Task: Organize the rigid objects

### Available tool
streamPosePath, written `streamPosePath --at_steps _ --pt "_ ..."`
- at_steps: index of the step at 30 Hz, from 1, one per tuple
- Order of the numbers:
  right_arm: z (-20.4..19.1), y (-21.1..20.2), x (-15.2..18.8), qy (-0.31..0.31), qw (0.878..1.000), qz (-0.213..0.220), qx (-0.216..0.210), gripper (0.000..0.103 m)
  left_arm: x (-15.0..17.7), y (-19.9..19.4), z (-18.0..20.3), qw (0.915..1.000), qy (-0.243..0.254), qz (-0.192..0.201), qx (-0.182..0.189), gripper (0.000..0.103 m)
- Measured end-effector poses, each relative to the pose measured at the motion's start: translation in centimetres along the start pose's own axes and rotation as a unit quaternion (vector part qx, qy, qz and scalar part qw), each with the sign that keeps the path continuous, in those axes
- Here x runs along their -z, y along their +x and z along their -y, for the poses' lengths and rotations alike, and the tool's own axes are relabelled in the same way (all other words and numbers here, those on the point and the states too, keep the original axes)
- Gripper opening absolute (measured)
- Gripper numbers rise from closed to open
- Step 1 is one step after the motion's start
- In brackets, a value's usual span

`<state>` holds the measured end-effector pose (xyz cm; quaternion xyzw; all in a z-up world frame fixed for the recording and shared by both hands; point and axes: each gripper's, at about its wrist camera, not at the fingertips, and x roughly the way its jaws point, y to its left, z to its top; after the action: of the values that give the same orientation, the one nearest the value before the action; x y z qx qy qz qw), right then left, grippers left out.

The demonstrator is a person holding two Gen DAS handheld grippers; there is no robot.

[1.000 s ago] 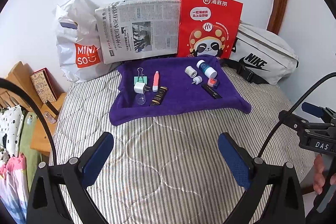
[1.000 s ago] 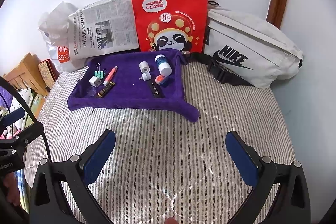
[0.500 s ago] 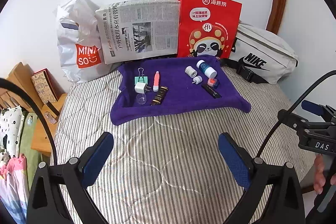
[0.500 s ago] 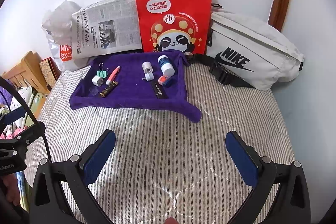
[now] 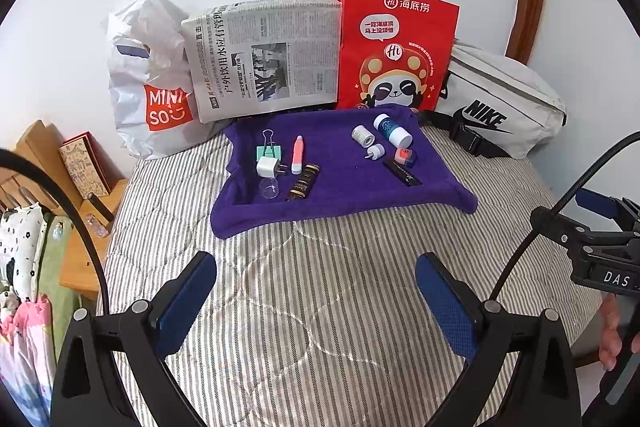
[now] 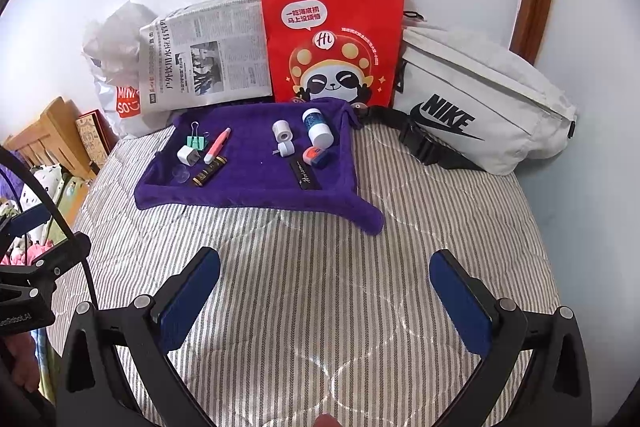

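Left gripper (image 5: pixel 316 283): jaws spread wide, nothing between them, poised over the striped mattress (image 5: pixel 320 307) short of the near edge of the purple cloth (image 5: pixel 344 187). Right gripper (image 6: pixel 324 283): likewise released and empty.

Change over the last second: both views have shifted only slightly, the cloth sitting a little lower in the frame. No object on the cloth has moved, so the layout is as it was.

On the cloth, two clusters lie well apart. Toward the left edge: binder clip (image 5: pixel 269 147), white charger plug (image 5: pixel 269 167), clear cap (image 5: pixel 269 189), pink pen (image 5: pixel 297 155), dark tube (image 5: pixel 303 183). Toward the right edge: white roll (image 5: pixel 363 135), blue-and-white bottle (image 5: pixel 392 129), small white plug (image 5: pixel 374 151), orange-blue item (image 5: pixel 405 157) (possibly a sharpener) and black bar (image 5: pixel 402 173).

Containers beyond the far edge: red paper bag (image 5: pixel 396 51), white plastic bag (image 5: pixel 152 83) and waist bag (image 5: pixel 500 107); contents not visible.
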<state>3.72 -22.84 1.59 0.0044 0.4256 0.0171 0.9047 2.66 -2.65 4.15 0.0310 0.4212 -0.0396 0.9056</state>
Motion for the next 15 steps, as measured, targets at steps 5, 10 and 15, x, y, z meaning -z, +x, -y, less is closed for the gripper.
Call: streamPosePath --at_steps 5,10,15 --pt "-0.09 -0.11 -0.01 0.0 1.0 0.001 0.0 0.103 0.04 0.0 -0.01 1.0 0.0 0.0 0.001 0.1" --pt "-0.15 -0.2 0.03 0.0 1.0 0.002 -0.001 0.103 0.12 -0.05 0.08 1.0 -0.002 0.001 -0.001 0.1" --pt "-0.17 -0.17 0.03 -0.001 1.0 0.001 -0.002 0.103 0.09 -0.14 -0.16 1.0 0.001 0.001 -0.003 0.1"
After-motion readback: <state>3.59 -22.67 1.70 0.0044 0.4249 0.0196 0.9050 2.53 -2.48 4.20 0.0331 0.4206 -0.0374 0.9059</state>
